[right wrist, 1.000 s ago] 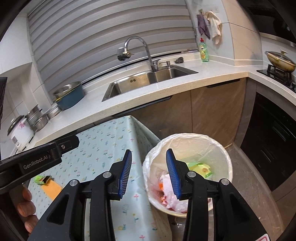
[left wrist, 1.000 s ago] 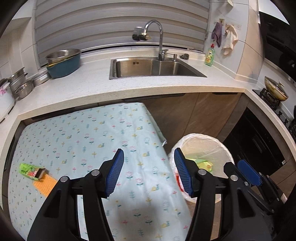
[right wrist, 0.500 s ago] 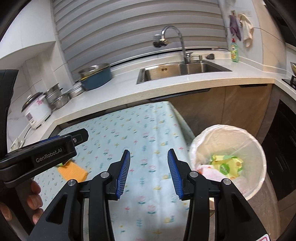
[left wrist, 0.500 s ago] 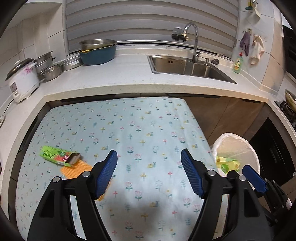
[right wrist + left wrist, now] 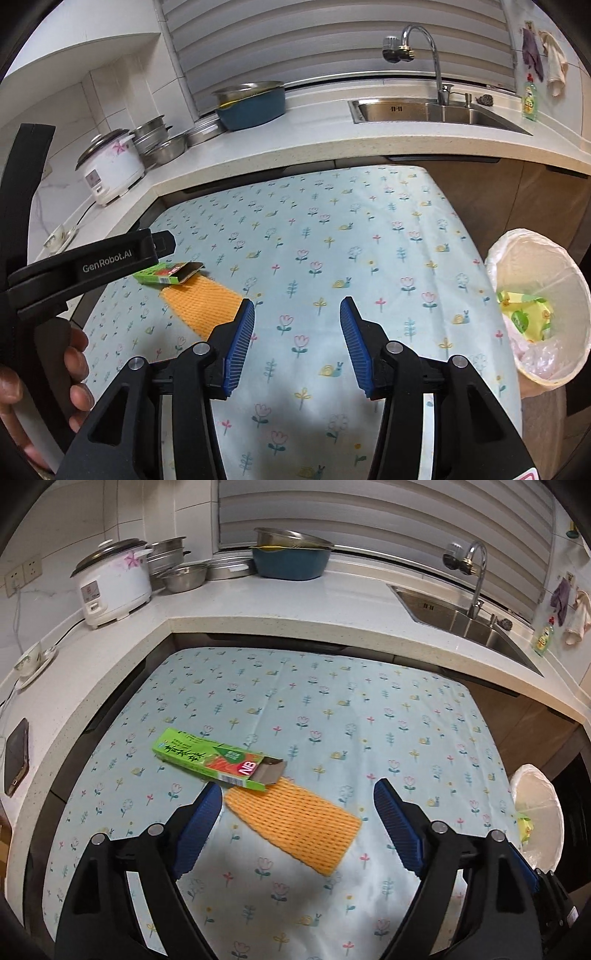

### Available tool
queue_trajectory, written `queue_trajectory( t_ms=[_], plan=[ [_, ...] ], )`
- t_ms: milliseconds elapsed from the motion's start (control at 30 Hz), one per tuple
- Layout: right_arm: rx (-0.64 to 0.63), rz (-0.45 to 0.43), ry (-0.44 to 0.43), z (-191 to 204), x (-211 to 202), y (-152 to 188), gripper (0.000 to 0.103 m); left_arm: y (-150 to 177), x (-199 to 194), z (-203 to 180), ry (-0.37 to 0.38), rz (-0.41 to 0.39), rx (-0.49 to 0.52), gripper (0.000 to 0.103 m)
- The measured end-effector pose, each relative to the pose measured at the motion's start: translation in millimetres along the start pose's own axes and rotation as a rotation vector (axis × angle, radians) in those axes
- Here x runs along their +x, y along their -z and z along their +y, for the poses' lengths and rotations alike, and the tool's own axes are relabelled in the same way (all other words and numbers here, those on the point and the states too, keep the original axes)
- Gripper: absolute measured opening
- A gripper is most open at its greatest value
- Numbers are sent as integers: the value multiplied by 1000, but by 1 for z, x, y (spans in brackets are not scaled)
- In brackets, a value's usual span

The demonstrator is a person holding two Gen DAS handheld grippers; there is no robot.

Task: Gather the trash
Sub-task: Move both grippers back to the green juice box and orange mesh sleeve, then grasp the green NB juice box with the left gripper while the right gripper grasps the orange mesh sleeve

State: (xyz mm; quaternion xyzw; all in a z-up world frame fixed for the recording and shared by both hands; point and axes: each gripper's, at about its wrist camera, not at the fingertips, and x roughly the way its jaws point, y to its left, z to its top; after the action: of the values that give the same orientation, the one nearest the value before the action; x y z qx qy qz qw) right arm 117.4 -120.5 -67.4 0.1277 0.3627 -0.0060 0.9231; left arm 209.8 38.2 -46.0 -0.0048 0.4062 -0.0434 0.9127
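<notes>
Kitchen corner: a speckled pale stone counter (image 5: 332, 602) wraps round a low table under a smooth light-blue tablecloth (image 5: 332, 709) printed with small tulips and snails; ribbed grey blinds stand behind.

Left to right on the counter: a dark phone (image 5: 16, 760) lying flat, a cup on a saucer (image 5: 31, 661), a white rice cooker (image 5: 110, 585) with a flower motif, stacked steel pans (image 5: 181, 568), a dark blue basin (image 5: 290, 563) with a steel bowl nested in it, and a stainless sink (image 5: 465, 616) with a curved chrome tap (image 5: 476, 572).

On the cloth lies a flat green cardboard box (image 5: 218, 762), rectangular, its end flap open. Its open end touches an orange foam mesh sleeve (image 5: 295, 823), limp, flat and grid-textured. Right of the table stands a round trash bin (image 5: 539, 310) lined with a thin white bag and holding yellow-green wrappers.

The left gripper (image 5: 299, 808) has blue ribbed pads on black arms. Its jaws have just been opening and stand wide, empty, framing the orange sleeve without touching it. A hand (image 5: 44, 391) grasps its handle.

The right gripper (image 5: 297, 317) has just been opening too. Its jaws stand moderately apart, with nothing between them, over bare cloth.
</notes>
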Motion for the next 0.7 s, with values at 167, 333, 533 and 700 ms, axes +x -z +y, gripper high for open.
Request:
queue_trajectory(
  t_ms=[167,333,533,700],
  plan=[
    [-25,36,-20,24,22,3,48,-1,16,34,-32,25,-58,85],
    [-28,82,-41,41,49,7,48,-3,39,65,-50,84,-125,85],
    [-45,125,-55,59,79,8,48,-9,71,99,-45,156,-240,85],
    [-54,148,-60,68,104,2,48,-19,99,117,-47,205,-318,85]
  ],
)
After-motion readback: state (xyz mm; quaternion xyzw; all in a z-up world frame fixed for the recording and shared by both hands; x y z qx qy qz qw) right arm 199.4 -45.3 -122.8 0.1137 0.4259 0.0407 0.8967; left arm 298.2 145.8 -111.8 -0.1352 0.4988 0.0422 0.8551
